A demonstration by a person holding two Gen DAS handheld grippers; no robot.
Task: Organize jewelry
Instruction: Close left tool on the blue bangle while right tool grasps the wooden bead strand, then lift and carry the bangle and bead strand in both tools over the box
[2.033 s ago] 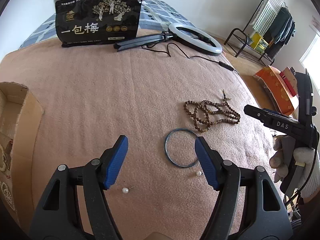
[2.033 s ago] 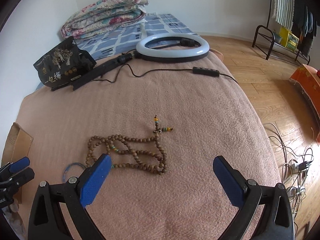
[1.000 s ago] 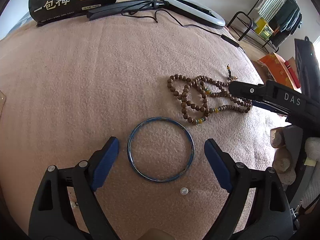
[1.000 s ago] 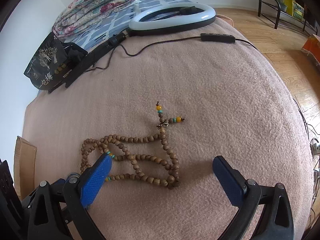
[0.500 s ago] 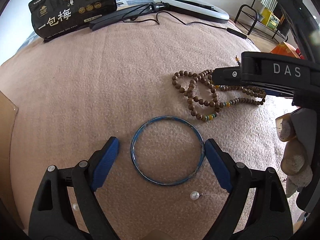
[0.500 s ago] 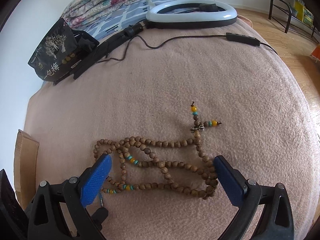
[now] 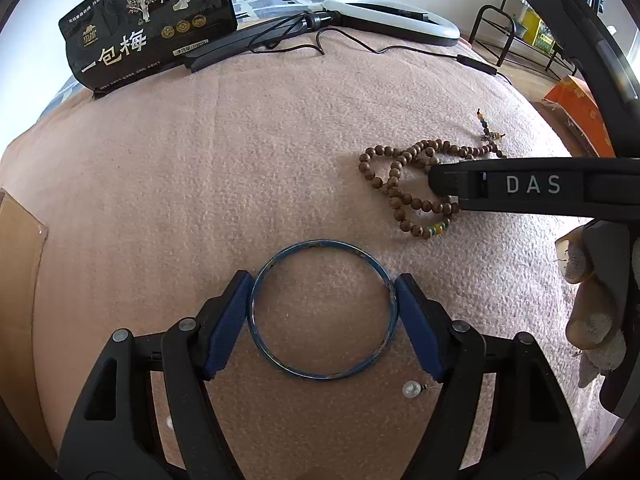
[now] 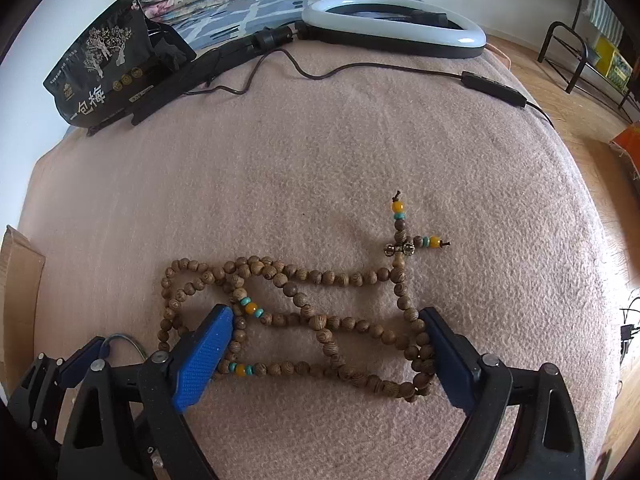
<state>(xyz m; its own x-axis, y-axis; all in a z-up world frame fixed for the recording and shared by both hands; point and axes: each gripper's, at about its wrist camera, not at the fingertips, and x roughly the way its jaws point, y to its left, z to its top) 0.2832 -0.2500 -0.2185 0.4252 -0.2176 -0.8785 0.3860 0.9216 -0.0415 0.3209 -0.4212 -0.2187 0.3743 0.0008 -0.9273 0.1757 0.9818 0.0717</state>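
Since half a second earlier the left gripper (image 7: 322, 307) had narrowed until both blue pads touched the outer rim of the blue bangle (image 7: 322, 309), clasping it flat on the pink blanket (image 7: 240, 168) with a pearl earring (image 7: 412, 390) just beside its near edge. The right gripper (image 8: 326, 354) had come lower and sat spread wide, straddling the wooden bead necklace (image 8: 304, 312). Beyond lay the ring light (image 8: 394, 26) and black pouch (image 7: 148, 20).
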